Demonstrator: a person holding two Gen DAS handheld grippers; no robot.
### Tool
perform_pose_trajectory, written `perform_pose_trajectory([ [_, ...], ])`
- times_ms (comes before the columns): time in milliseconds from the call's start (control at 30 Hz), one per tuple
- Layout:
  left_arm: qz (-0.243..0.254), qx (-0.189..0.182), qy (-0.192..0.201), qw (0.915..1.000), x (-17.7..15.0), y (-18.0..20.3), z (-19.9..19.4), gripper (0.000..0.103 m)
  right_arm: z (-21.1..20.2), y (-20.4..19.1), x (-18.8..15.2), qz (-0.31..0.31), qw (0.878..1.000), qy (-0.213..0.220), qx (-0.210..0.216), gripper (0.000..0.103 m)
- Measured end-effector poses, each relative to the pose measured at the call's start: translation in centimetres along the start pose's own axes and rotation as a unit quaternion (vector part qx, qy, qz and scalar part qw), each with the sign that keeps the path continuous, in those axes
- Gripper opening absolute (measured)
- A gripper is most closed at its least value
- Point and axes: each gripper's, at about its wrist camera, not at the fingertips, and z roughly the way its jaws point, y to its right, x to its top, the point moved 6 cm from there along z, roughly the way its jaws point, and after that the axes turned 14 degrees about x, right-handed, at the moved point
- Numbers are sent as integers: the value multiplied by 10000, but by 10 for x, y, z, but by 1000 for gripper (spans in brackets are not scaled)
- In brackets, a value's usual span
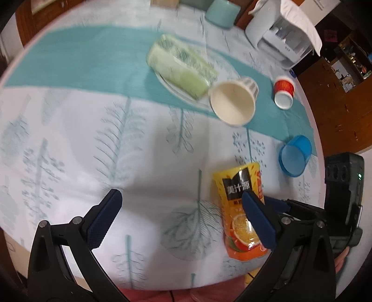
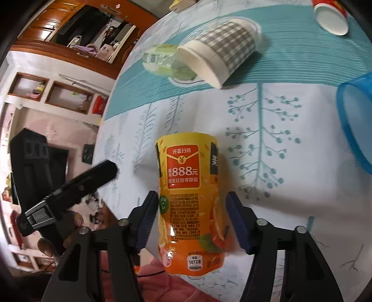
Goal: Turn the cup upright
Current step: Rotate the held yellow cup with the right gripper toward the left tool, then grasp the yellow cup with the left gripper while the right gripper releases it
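Note:
A grey-checked paper cup [image 1: 233, 102] lies on its side on the tablecloth, mouth toward me; it also shows in the right wrist view [image 2: 220, 50]. A red paper cup [image 1: 283, 93] and a blue plastic cup [image 1: 295, 156] lie on their sides to its right. My left gripper [image 1: 181, 220] is open and empty above the cloth. My right gripper [image 2: 189, 223] is open, its fingers on either side of an orange juice bottle [image 2: 189, 202] with gaps on both sides. The bottle lies on the table in the left wrist view [image 1: 241, 209].
A plate [image 1: 176, 90] with a green wrapped package [image 1: 181, 65] sits behind the checked cup. A white appliance [image 1: 279, 37] and a teal object [image 1: 222, 12] stand at the far edge. The red cup [image 2: 331, 16] and blue cup [image 2: 358, 120] lie right of my right gripper.

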Motion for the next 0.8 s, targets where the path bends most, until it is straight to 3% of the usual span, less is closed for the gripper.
perform_pose_trajectory([
  [167,-78,-372,-263,9989,0,15,11,101,-18,-5,-8,-180,9991,315,200,78],
  [333,-163,-609,-345,9974,4,32,14,101,-60,10,-21,-144,9979,621,-76,79],
  [633,17,-467,-568,9973,9,68,36,100,-129,33,-45,-125,9865,1423,-806,79],
  [800,72,-95,-690,9975,6,81,50,95,-130,53,-42,-95,9847,1453,-958,79],
])
